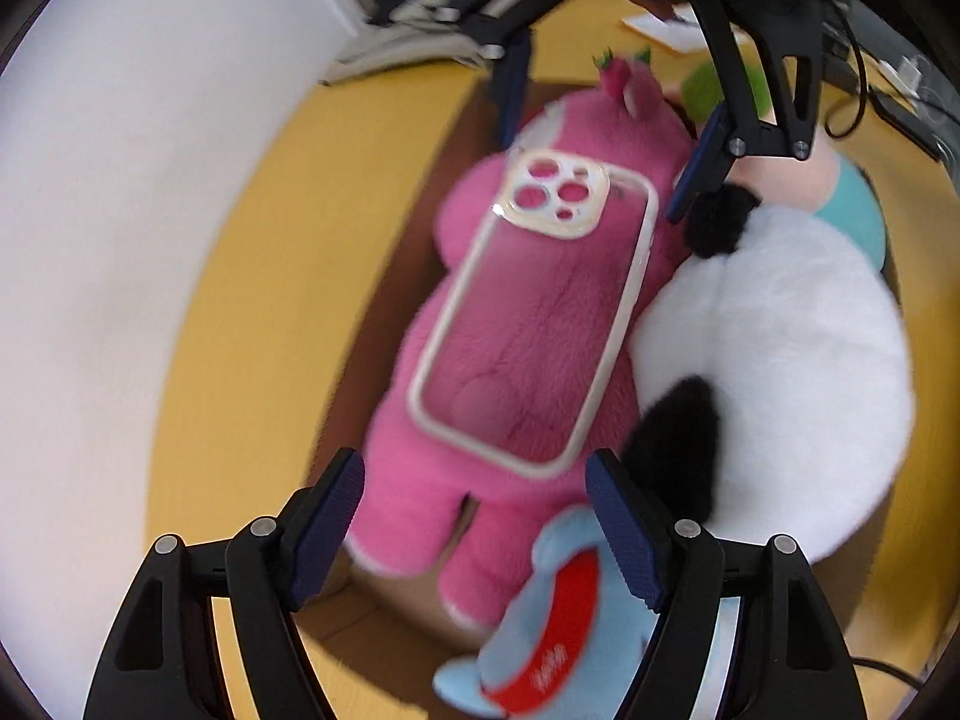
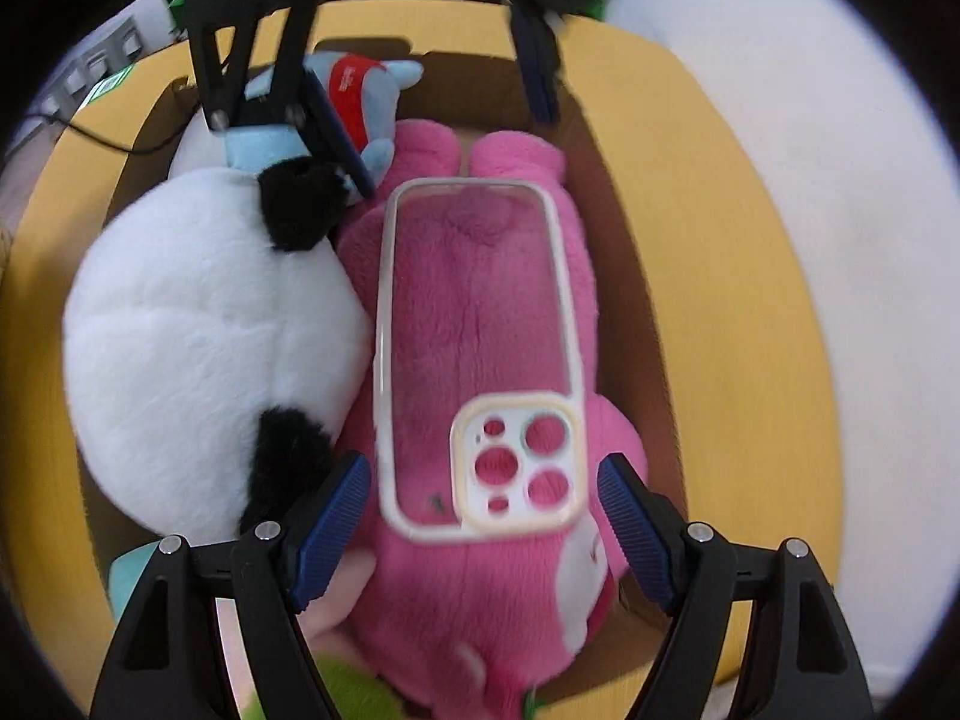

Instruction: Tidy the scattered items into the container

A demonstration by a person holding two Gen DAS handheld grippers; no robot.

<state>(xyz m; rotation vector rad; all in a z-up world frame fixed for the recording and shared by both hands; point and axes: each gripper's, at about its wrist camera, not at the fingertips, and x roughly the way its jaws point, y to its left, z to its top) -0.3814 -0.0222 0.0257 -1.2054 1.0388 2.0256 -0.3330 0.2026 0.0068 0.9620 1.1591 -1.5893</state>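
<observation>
Now, left of centre in the right wrist view: fluffy white-and-black plush toy point(image 2: 204, 324). Centre: clear rigid plastic phone case point(image 2: 474, 360) flat atop pink furry plush bear point(image 2: 480, 588), inside brown cardboard box point(image 2: 624, 264). Probably light, stiff, slippery; best pinched across long edges. Left gripper point(image 2: 432, 114), right gripper point(image 2: 480, 516): fingers apart, empty.

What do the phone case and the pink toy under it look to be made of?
Phone case: clear, glossy plastic back, since the pink fur shows through it; an off-white rim and camera surround, possibly softer rubbery plastic. Pink toy: plush fabric with a fuzzy, matte pile, apparently soft-stuffed.
</observation>
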